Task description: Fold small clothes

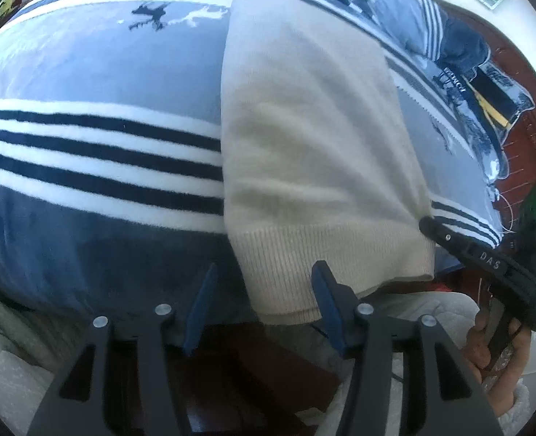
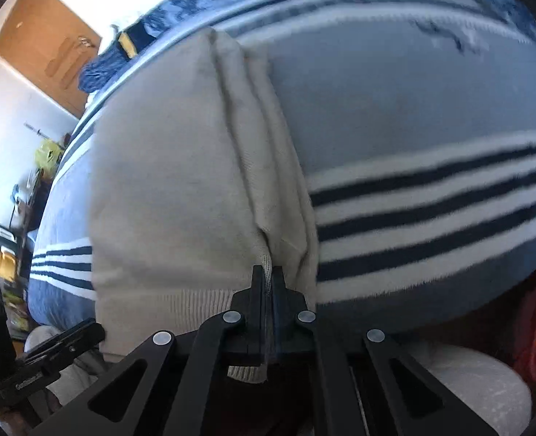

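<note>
A cream knit garment point(image 1: 304, 145) lies folded lengthwise on a blue blanket with dark and white stripes point(image 1: 86, 145). Its ribbed hem faces me. My left gripper point(image 1: 264, 279) is open, its blue fingers point(image 1: 328, 301) straddling the hem's near left corner without pinching it. My right gripper point(image 2: 267, 272) is shut on the ribbed hem of the cream garment point(image 2: 166, 189), at its folded right edge. The right gripper's body also shows in the left wrist view point(image 1: 486, 258) at the garment's right corner.
The striped blanket point(image 2: 413, 138) covers a bed. Pillows and dark clothes point(image 1: 450, 36) lie at the bed's far end. A wooden door point(image 2: 46, 43) and cluttered shelves point(image 2: 13, 218) stand to the left. A red wooden bed frame point(image 1: 526, 138) runs along the right.
</note>
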### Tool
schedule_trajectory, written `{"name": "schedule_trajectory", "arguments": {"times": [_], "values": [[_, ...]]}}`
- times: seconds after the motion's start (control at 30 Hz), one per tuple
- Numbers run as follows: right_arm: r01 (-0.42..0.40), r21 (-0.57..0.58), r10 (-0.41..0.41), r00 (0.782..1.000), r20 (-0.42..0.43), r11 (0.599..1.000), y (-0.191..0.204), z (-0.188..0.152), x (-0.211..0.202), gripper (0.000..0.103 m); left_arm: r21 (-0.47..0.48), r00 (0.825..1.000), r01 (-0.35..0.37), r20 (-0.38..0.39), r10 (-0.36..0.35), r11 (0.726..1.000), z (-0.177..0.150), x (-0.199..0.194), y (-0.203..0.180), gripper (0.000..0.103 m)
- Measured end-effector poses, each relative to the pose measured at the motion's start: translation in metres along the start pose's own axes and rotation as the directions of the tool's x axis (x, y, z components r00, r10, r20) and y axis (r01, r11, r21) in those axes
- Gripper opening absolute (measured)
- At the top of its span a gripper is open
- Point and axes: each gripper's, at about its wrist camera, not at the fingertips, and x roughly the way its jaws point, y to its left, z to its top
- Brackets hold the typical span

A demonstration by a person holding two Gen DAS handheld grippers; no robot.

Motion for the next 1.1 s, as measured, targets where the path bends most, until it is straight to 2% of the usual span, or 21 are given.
{"name": "schedule_trajectory", "arguments": {"times": [0.07,0.13,0.17,0.23,0.3,0.33,0.37,0.43,0.5,0.57,0.63,0.67,0.7,0.73,0.77,0.8,0.87,0.93,0.97,1.07,1.1], "values": [[0.05,-0.008,-0.05,0.998,-0.029,0.999,-0.001,-0.002,0.007,0.003,-0.007,1.0,-0.001,0.005,0.001,1.0,0.002,0.0,0.003,0.056],[0.072,-0.02,-0.074,0.993,-0.097,0.997,-0.001,-0.002,0.022,0.003,-0.045,1.0,0.007,-0.008,-0.007,0.999,0.004,0.002,0.009,0.056],[0.061,-0.026,-0.063,0.995,-0.083,0.998,0.0,-0.001,0.02,0.004,-0.064,1.0,0.014,-0.012,-0.015,0.998,0.006,0.002,0.012,0.06],[-0.009,-0.011,0.009,0.999,-0.035,1.0,0.0,0.0,0.007,0.006,-0.088,1.0,0.025,-0.007,-0.025,0.996,0.009,0.001,0.017,0.069],[-0.052,0.025,0.052,0.999,0.01,0.998,-0.008,0.001,-0.003,0.022,-0.099,0.999,0.036,-0.001,-0.037,0.994,0.012,0.002,0.021,0.071],[-0.055,0.045,0.054,0.998,0.027,0.997,-0.014,0.001,-0.005,0.054,-0.103,0.999,0.044,-0.006,-0.045,0.994,0.015,0.005,0.023,0.071],[-0.072,0.059,0.07,0.997,0.037,0.996,-0.016,0.002,-0.005,0.072,-0.111,0.999,0.05,-0.01,-0.051,0.993,0.016,0.007,0.024,0.071],[-0.115,0.103,0.113,0.993,0.02,0.988,-0.026,0.003,0.0,0.072,-0.134,0.997,0.073,-0.029,-0.077,0.988,0.016,0.014,0.027,0.071],[-0.126,0.167,0.134,0.99,-0.036,0.978,-0.036,0.003,0.016,0.072,-0.147,0.99,0.123,-0.051,-0.131,0.981,0.015,0.023,0.028,0.071],[-0.155,0.245,0.178,0.981,-0.073,0.957,-0.049,0.004,0.029,0.072,-0.136,0.989,0.12,-0.071,-0.131,0.983,0.013,0.029,0.024,0.071],[-0.193,0.261,0.219,0.973,-0.075,0.946,-0.054,0.005,0.032,0.071,-0.115,0.988,0.12,-0.083,-0.13,0.986,0.012,0.034,0.02,0.071],[-0.205,0.26,0.233,0.969,-0.081,0.944,-0.054,0.008,0.033,0.064,-0.107,0.989,0.115,-0.085,-0.125,0.988,0.013,0.036,0.017,0.067],[-0.218,0.258,0.249,0.964,-0.096,0.941,-0.054,0.007,0.035,0.056,-0.108,0.989,0.112,-0.081,-0.121,0.988,0.013,0.036,0.016,0.052],[-0.223,0.258,0.261,0.958,-0.121,0.94,-0.053,0.004,0.039,0.039,-0.108,0.987,0.127,-0.087,-0.136,0.986,0.014,0.037,0.015,0.043],[-0.231,0.258,0.272,0.953,-0.135,0.938,-0.052,0.002,0.043,0.029,-0.105,0.988,0.113,-0.093,-0.122,0.988,0.014,0.038,0.013,0.034],[-0.233,0.256,0.275,0.951,-0.141,0.938,-0.05,-0.001,0.043,0.027,-0.099,0.99,0.099,-0.09,-0.108,0.99,0.015,0.037,0.014,0.024],[-0.224,0.259,0.266,0.953,-0.143,0.94,-0.053,-0.007,0.042,0.018,-0.1,0.988,0.122,-0.077,-0.13,0.987,0.019,0.026,0.015,0.015],[-0.228,0.247,0.263,0.957,-0.122,0.942,-0.046,-0.009,0.033,0.014,-0.096,0.983,0.174,-0.037,-0.178,0.98,0.02,-0.001,0.017,0.013],[-0.243,0.235,0.272,0.957,-0.101,0.941,-0.037,-0.011,0.024,0.013,-0.058,0.984,0.18,0.009,-0.18,0.982,0.021,-0.023,0.015,0.012],[-0.308,0.204,0.328,0.942,-0.07,0.929,-0.011,-0.027,0.0,0.01,0.022,0.982,0.173,0.074,-0.174,0.985,0.021,-0.068,0.018,0.012],[-0.319,0.211,0.341,0.937,-0.074,0.924,-0.006,-0.034,-0.002,0.01,0.038,0.985,0.148,0.08,-0.15,0.988,0.019,-0.072,0.022,0.012]]}}
